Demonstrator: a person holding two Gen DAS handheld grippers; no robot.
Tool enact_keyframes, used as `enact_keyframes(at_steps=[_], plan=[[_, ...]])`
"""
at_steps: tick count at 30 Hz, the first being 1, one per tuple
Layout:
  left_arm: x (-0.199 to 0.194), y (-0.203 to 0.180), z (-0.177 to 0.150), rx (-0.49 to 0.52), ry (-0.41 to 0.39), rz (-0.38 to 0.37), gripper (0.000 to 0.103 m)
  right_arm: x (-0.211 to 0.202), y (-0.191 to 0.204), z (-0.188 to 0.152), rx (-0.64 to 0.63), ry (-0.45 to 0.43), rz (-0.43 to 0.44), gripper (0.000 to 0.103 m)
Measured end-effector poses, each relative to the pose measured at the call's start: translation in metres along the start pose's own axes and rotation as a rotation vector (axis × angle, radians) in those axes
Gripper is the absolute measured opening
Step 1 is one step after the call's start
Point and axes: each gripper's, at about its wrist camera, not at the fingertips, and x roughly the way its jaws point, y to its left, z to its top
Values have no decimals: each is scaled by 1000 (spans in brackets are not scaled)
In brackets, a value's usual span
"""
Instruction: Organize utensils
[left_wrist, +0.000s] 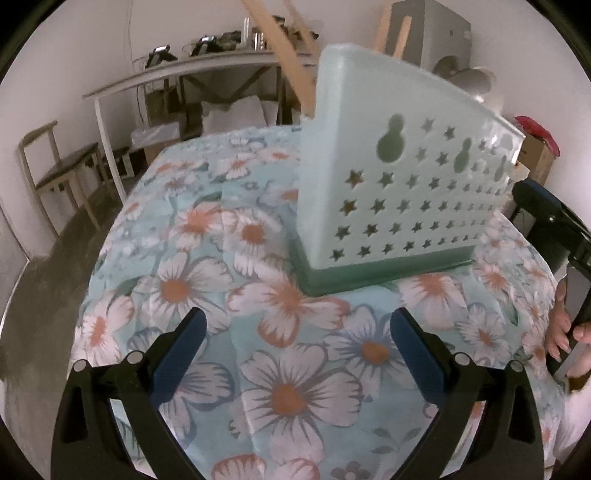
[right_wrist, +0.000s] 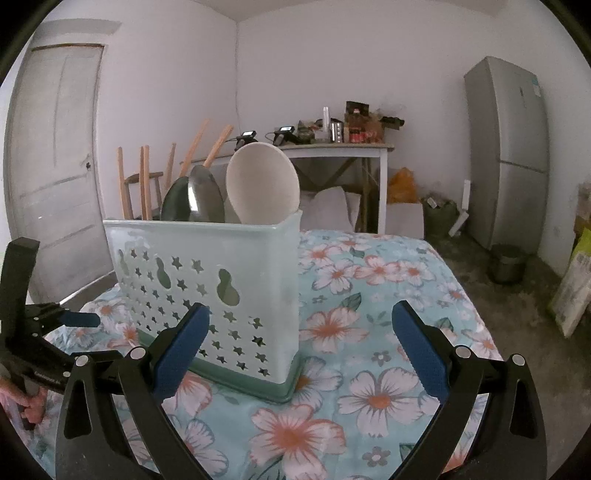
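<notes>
Utensils stood upright in a pale mint utensil holder (right_wrist: 207, 280), pierced with star and gourd-shaped holes, on a darker green base tray (right_wrist: 258, 387): a white ladle (right_wrist: 262, 184), a steel spatula (right_wrist: 205, 195), a dark spoon (right_wrist: 173, 201) and wooden handles (right_wrist: 144, 181). It sat on the desk's floral cloth (right_wrist: 369, 369), left of centre. Both the left hand-held gripper (left_wrist: 297, 350) and the right hand-held gripper (right_wrist: 301, 347) were spread wide, holding nothing.

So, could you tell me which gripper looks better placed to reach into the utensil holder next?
Probably the right gripper: its view shows the holder with its utensils sticking up. The left gripper sees only the perforated wall. Both are open and empty.
</notes>
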Motion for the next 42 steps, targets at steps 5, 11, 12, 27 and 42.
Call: enact_keyframes(at_steps=[5,11,12,27,42], plan=[[13,-2,1,19,66,0,98,0,4,0,-25,4,1,95],[26,-11,0,65,124,23,98,3,0,-1,-3,14,6,95],[28,-12,0,69,132,26,98,4,-1,-1,2,19,9,95],[31,-13,0,77,154,37,98,8,-3,-1,8,41,8,95],[32,-12,1,79,154,40,98,9,-10,0,37,41,10,95]])
